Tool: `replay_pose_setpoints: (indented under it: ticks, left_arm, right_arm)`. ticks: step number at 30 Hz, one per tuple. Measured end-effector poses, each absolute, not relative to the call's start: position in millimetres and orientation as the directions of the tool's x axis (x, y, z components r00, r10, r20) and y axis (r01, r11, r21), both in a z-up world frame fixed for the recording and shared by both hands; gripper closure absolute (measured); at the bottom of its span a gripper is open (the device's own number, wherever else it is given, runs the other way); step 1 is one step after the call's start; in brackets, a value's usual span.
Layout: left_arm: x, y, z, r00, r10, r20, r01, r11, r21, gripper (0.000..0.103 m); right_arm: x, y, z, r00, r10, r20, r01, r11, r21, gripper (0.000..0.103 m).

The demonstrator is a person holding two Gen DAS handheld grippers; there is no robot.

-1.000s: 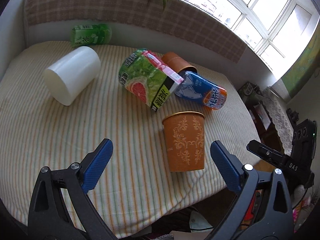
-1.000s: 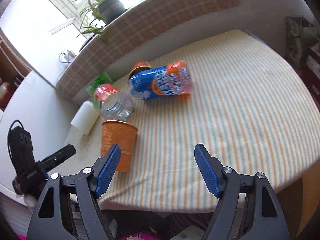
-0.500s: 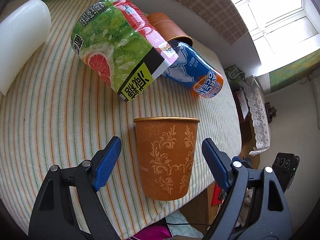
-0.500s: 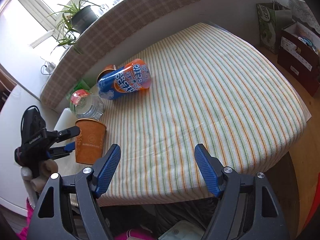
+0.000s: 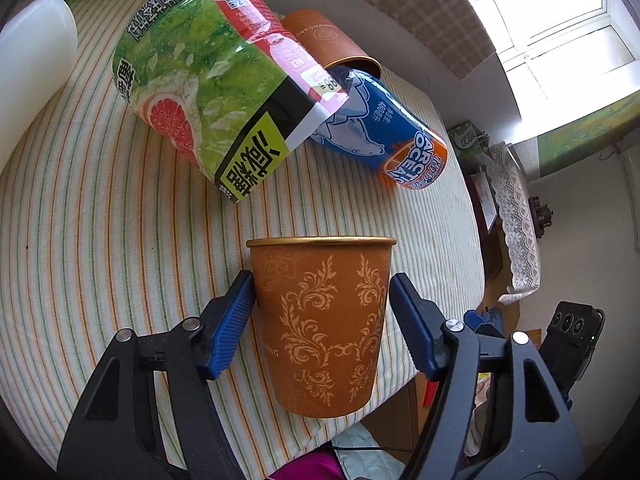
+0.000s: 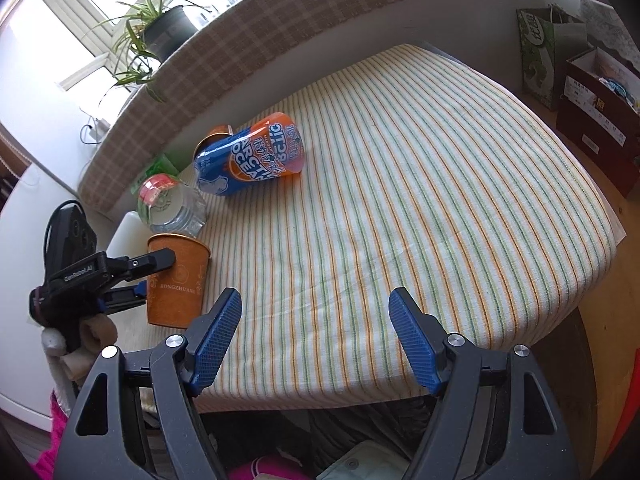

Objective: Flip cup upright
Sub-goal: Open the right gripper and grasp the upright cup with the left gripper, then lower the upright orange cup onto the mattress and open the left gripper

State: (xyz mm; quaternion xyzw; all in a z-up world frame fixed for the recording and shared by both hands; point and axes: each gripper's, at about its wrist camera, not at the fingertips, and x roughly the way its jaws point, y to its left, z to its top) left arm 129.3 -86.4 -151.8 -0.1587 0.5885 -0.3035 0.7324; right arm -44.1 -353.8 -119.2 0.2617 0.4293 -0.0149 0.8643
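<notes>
An orange paper cup (image 5: 322,324) with gold scroll print stands near the table's front edge, rim up. My left gripper (image 5: 320,312) has its blue pads against the cup's two sides, shut on it. The right wrist view shows the same cup (image 6: 176,280) with the left gripper (image 6: 132,276) around it. My right gripper (image 6: 314,336) is open and empty above the front edge of the striped tablecloth (image 6: 400,220).
A green grapefruit bottle (image 5: 212,88), a blue and orange Arctic Ocean bottle (image 5: 380,136) and a second brown cup (image 5: 332,40) lie on their sides behind the cup. A white cylinder (image 5: 32,64) lies at the left. Bags and boxes (image 6: 580,80) stand beyond the table's right edge.
My left gripper has moved in around the orange cup and its jaws have closed onto the cup's sides. My right gripper has stayed open and has pulled back from the cup.
</notes>
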Motion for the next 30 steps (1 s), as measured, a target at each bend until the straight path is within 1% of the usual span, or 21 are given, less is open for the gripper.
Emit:
replay_pose_setpoints:
  ticks: [9, 13, 17, 30]
  left_arm:
    - [110, -99, -133, 0.239, -0.574, -0.783, 0.342, 0.804, -0.486, 0.035]
    - [99, -103, -122, 0.318, -0.539, -0.780, 0.384, 0.826, -0.413, 0.035]
    - [89, -106, -112, 0.398, -0.496, -0.772, 0.422, 0.846, -0.326, 0.035]
    - [71, -134, -109, 0.541, -0.410, -0.734, 0.486, 0.865, -0.125, 0.035]
  right_arm:
    - [-41, -350, -121, 0.624, 0.201, -0.755, 0.245, 0.867, 0.433, 0.027]
    - [-40, -350, -122, 0.621, 0.202, -0.757, 0.246, 0.867, 0.433, 0.027]
    - [-40, -350, -123, 0.620, 0.201, -0.758, 0.247, 0.868, 0.432, 0.027]
    - [-43, -352, -126, 0.614, 0.205, -0.762, 0.253, 0.863, 0.437, 0.027]
